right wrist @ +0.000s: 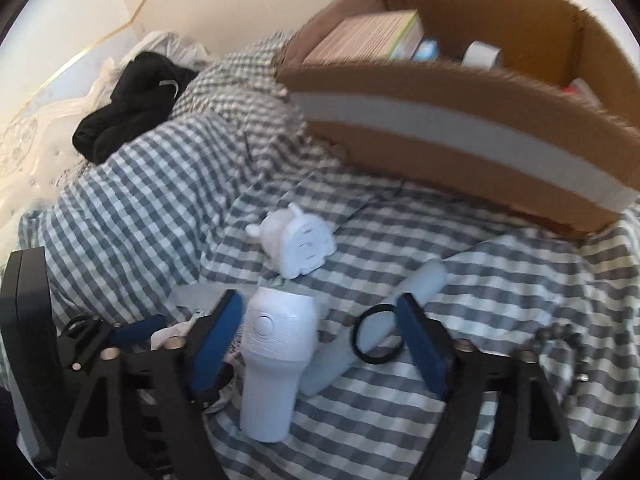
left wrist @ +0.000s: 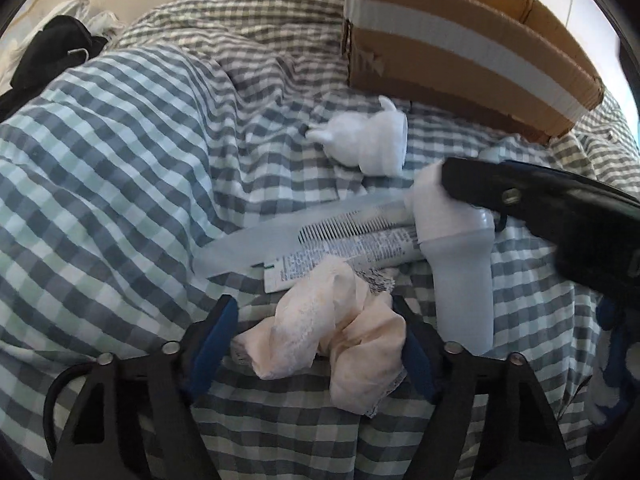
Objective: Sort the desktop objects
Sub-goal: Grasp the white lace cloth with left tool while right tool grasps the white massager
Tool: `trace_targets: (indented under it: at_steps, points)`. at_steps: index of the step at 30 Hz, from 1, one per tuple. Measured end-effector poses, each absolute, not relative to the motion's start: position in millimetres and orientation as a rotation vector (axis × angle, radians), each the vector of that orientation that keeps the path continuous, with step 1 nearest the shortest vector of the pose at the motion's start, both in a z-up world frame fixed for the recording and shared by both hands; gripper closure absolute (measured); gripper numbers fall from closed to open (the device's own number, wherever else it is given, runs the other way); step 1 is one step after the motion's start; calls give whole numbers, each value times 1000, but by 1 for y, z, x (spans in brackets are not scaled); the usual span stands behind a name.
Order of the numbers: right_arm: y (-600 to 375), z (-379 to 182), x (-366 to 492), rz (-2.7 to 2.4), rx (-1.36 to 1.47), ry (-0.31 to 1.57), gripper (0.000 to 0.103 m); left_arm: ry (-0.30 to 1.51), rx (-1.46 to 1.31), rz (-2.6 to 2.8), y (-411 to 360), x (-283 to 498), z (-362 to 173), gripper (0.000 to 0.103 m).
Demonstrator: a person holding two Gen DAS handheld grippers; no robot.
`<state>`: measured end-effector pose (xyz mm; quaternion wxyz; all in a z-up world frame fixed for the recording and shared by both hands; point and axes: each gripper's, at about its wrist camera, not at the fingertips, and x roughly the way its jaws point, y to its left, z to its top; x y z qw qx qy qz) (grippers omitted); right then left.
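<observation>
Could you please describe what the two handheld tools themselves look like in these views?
Both match. The left tool and right tool have black, angular finger frames with triangular cut-outs, silver round pivot pins and flat blue pads inside each fingertip. A thin black cable loops beside the left tool's left-hand finger. No hands or sleeves show.

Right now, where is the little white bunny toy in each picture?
Left wrist view: the small white plastic bunny toy lies right of centre on the checked cloth, just below the brown cardboard box.
Right wrist view: the toy lies near the centre, left of and below that box.
Shared landmark: the box's white tape stripe.
</observation>
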<state>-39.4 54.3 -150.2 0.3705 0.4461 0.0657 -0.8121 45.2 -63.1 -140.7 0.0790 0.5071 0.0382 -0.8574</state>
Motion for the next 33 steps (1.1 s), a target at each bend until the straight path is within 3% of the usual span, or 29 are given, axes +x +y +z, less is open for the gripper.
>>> trace_targets:
  at_steps: [5,7,14,23,33]
  points:
    - [40,-175,-42,-1978,1255,164,33,178,1555,-2546,-69,45,-146,50]
    - [41,-177,-43,-1989,1259,176,51,185,1559,-2545,-70,46,-146,53]
    - [48,-168,-41,-2008,1242,142,53,202,1552,-2581,-69,50,-142,77]
    - [68,-149,-37,-2091,1166,107,53,157,1472,-2640,-62,55,-127,84]
    - [89,-120,-31,-2223,1032,90,53,103,1388,-2730,-50,52,-100,84]
